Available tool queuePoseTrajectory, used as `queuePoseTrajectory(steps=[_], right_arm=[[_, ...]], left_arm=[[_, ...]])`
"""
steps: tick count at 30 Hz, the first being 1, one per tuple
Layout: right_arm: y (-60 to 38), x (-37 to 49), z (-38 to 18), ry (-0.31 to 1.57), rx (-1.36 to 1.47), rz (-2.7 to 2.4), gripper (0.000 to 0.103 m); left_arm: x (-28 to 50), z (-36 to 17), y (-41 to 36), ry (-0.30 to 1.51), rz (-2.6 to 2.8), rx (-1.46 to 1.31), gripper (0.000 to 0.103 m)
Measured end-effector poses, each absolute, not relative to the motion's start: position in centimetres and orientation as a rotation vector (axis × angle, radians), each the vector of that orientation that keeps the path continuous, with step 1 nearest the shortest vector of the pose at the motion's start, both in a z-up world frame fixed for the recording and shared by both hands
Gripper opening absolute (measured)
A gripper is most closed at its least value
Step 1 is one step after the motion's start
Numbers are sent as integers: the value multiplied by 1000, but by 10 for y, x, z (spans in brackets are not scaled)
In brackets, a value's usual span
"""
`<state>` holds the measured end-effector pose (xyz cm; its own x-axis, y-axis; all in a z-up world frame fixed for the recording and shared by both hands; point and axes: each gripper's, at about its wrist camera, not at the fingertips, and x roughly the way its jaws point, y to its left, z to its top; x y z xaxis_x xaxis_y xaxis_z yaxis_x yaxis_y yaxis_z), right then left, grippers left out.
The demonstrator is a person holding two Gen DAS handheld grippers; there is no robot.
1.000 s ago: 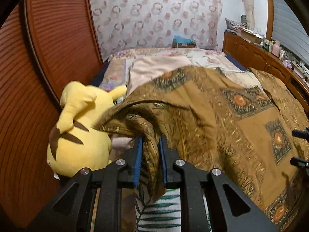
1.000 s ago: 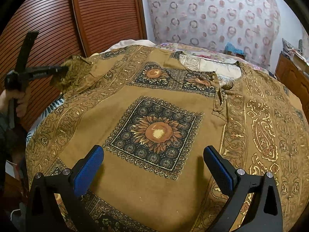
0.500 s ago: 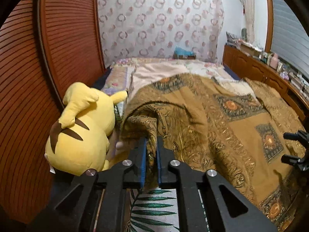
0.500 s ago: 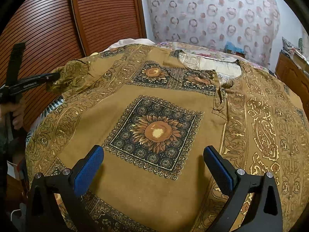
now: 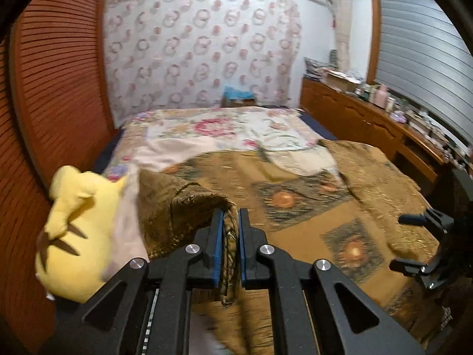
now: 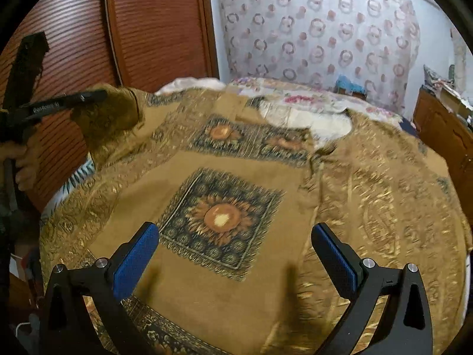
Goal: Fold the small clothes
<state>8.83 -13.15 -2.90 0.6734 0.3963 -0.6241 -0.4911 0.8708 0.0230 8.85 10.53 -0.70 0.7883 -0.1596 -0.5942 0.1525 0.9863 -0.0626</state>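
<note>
Left gripper [image 5: 230, 227] clamps shirt [image 6: 224, 293] sleeve; right gripper [image 6: 233, 254] agape

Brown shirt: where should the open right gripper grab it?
The free sleeve edge of the brown shirt, mirroring the left gripper, shut on the other sleeve. Bring the right gripper in low from the outer side; the middle lies flat, offering no fold.

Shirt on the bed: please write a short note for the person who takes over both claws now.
Left claw: shut on the shirt's left sleeve, lifted off the bed.
Right claw: open above the shirt front, holding nothing.
Shirt: spread flat, front up; plush toy lies beside it.
Done: sleeve gripped.
Left: probably fold the sleeve inward, then the other side, then the body.
</note>
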Motion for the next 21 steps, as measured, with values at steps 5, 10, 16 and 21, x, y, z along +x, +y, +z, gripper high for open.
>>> queuePoseTrajectory(steps=[5,10,16,21], right_arm=[[-149,81,-15,616,-138,505,93],[-152,82,-6,612,-155,518,76],[-140,94,10,606,-192,567,69],[-106,116,12,601,-260,634,63]], left_arm=[[86,-16,78,669,-245,-11,26],[71,-15,76,658,-251,-22,46],[53,-16,102,639,-187,-55,76],[41,-24,128,633,-116,-92,78]])
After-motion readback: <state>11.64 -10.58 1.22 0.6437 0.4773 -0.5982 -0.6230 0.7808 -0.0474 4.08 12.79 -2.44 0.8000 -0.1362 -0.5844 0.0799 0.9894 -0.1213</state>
